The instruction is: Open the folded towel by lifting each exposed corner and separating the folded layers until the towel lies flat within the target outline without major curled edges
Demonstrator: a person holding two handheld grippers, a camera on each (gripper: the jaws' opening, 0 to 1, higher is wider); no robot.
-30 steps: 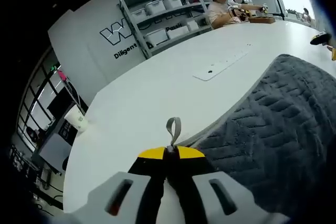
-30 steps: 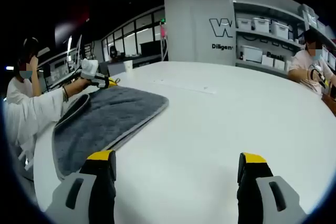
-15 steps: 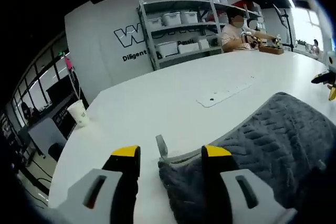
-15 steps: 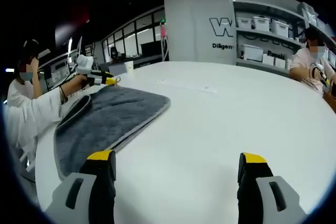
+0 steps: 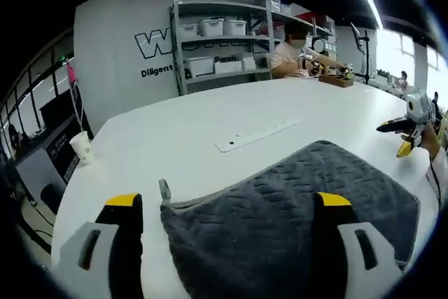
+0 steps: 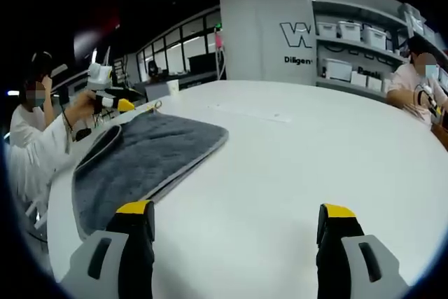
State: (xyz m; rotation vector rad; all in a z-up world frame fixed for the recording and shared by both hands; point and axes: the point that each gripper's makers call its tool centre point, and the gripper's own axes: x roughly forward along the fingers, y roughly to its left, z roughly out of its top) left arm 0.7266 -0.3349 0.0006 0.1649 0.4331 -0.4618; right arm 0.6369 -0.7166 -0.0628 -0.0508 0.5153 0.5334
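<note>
Both hand-held grippers spread wide, towel released on the tabletop

We are holding the left hand-held gripper [image 5: 227, 209] wide apart just over the grey towel [image 5: 294, 222], beside its hanging loop [image 5: 164, 191], pinching nothing. We are keeping the right hand-held gripper [image 6: 234, 218] equally spread over bare tabletop [image 6: 301, 145], well apart from the towel. We are judging that the towel may still be layered; grabbing the corner at the loop could catch both layers together and drag it askew.

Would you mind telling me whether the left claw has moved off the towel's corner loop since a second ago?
Yes. The left claw has opened and drawn back from the loop, away from the towel.
</note>
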